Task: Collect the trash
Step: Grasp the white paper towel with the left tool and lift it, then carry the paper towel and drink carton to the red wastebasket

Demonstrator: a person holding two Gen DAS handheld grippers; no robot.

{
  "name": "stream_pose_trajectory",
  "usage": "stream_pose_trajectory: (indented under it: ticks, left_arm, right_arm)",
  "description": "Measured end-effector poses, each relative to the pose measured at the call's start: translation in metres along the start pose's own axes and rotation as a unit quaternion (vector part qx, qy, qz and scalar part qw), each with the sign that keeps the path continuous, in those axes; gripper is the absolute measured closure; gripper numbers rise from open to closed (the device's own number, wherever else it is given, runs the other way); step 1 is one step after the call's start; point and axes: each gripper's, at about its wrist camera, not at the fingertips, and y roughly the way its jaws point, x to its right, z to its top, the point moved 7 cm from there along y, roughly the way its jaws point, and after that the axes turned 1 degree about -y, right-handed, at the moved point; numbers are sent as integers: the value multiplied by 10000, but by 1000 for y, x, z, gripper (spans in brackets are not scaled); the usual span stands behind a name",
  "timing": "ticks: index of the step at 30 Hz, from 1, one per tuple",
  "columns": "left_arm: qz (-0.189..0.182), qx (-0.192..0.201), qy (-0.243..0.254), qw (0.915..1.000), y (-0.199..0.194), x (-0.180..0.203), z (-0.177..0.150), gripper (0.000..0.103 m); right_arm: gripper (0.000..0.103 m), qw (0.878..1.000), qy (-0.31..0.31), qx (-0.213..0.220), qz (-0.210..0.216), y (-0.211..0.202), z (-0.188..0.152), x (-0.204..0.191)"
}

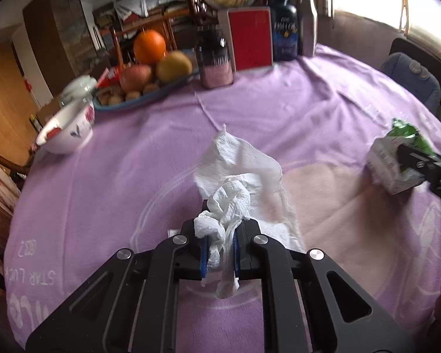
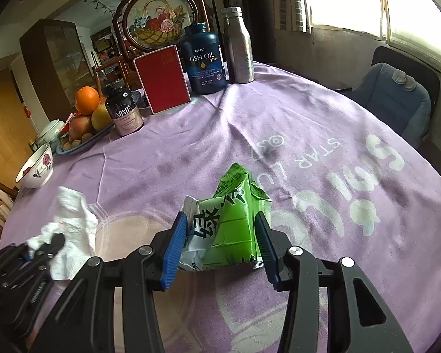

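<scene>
Purple tablecloth, left gripper pinching tissue, right gripper clamping half-hidden green carton.

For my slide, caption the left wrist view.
Left gripper shut on crumpled white paper tissue over the purple tablecloth.

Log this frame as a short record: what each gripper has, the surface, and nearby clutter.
left gripper: jaws shut on crumpled paper towel
right gripper: jaws shut on green wrapper
surface: purple tablecloth
clutter at far edge: fruit tray, white bowl, fish oil bottle, steel bottle
</scene>
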Motion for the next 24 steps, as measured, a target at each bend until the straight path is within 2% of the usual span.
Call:
stream_pose_trajectory:
  ticks: [9, 15, 18, 20, 24]
  left_arm:
    - [283, 860, 77, 9959, -64, 3, 8, 89]
    - [370, 1390, -81, 9896, -109, -2, 6, 89]
    - [335, 1603, -173, 9863, -129, -4, 4, 89]
    - [294, 1702, -228, 9847, -137, -5, 4, 89]
    - [132, 1830, -254, 9827, -149, -6, 3, 89]
  right_arm:
    - [59, 9997, -102, 70, 220, -2, 0, -7]
    - [60, 9978, -442, 386, 324, -15, 2, -22]
    - [66, 9951, -659, 632, 391, -27, 3, -31]
    - [67, 9936, -694, 766, 457, -35, 4, -34]
    - [72, 9950, -451, 772, 456, -48, 2, -29]
